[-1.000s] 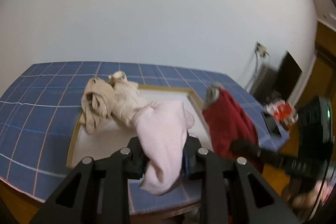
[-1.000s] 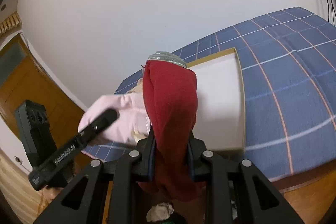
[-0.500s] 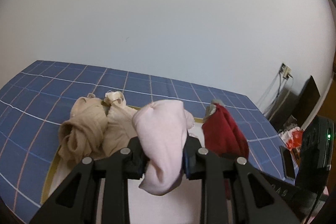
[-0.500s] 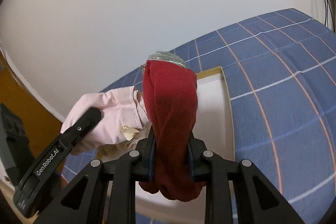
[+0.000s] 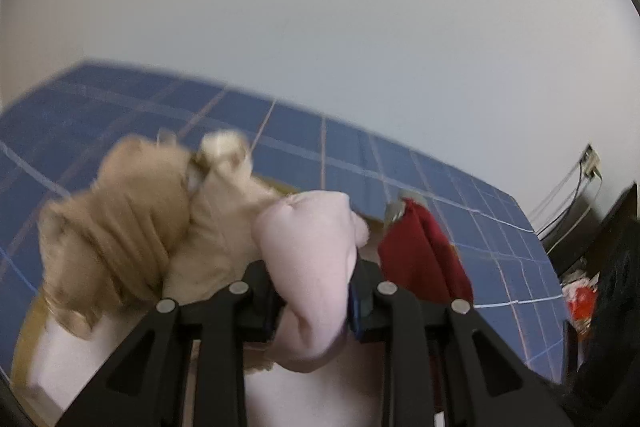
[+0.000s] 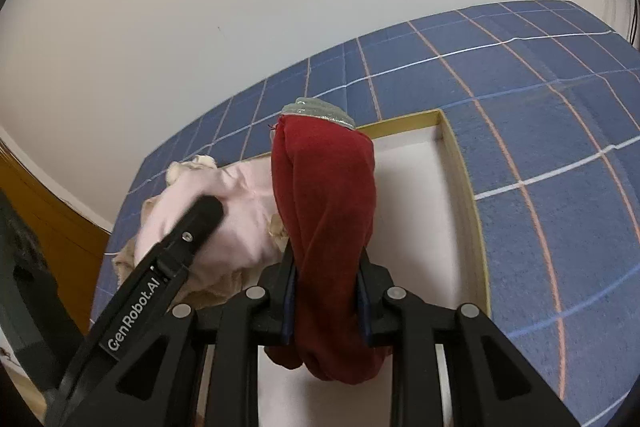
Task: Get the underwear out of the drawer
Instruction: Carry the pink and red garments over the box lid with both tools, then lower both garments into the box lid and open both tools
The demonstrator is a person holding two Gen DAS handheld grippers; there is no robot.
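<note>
Left gripper [image 5: 312, 303] clamped on soft pale-pink cotton underwear [image 5: 312, 259], cloth bunched between fingers and held above shallow white drawer with tan wooden rim [image 6: 464, 179]. Right gripper [image 6: 326, 297] clamped on dark-red fabric underwear with silvery grey waistband [image 6: 324, 203], also held over drawer. Crumpled beige garments [image 5: 120, 227] seen lying at drawer's left end, blurred. Drawer set on blue checked cloth [image 6: 540, 115].
</note>
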